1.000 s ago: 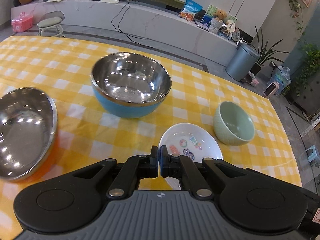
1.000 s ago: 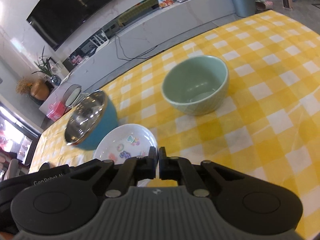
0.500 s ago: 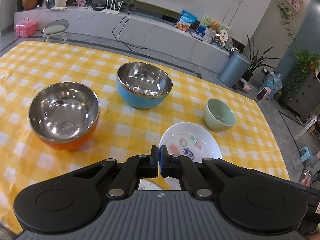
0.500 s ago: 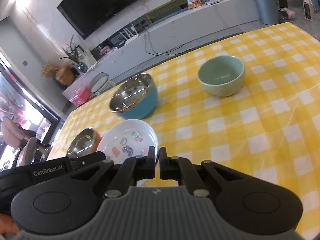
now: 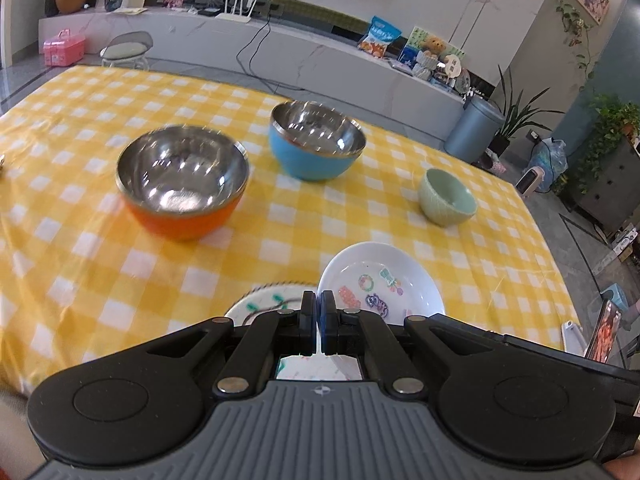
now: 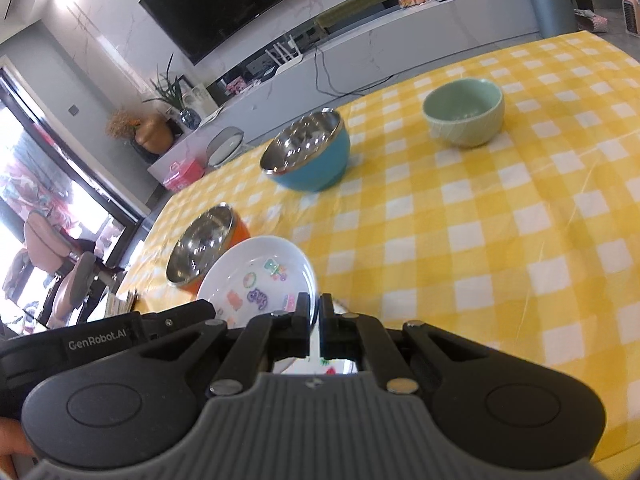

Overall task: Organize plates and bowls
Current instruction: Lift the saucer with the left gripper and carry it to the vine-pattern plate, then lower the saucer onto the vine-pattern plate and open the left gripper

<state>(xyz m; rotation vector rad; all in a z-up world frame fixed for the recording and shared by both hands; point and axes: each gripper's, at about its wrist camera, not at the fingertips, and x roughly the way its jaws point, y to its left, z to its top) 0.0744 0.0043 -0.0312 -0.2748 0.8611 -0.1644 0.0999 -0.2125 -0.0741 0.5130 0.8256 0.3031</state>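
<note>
Both grippers are shut on the rim of a white plate with cartoon stickers (image 5: 380, 280), which also shows in the right wrist view (image 6: 260, 276), and hold it tilted above the table. My left gripper (image 5: 319, 312) grips its near-left rim. My right gripper (image 6: 315, 316) grips its near-right rim. Under it lies a second plate with a patterned rim (image 5: 268, 300). On the yellow checked tablecloth (image 5: 280, 240) stand an orange steel bowl (image 5: 182, 184), a blue steel bowl (image 5: 316, 146) and a small green ceramic bowl (image 5: 448, 196).
The table's right edge (image 5: 552, 248) drops to the floor. A grey bin (image 5: 474, 128), a low white media bench (image 5: 280, 60) and a stool (image 5: 124, 50) stand beyond the far edge. The left gripper's body (image 6: 100, 336) sits close beside the right one.
Both grippers have pulled back and risen with the white plate. The bowls have receded in both views, and the orange bowl and a second plate have come into view.
</note>
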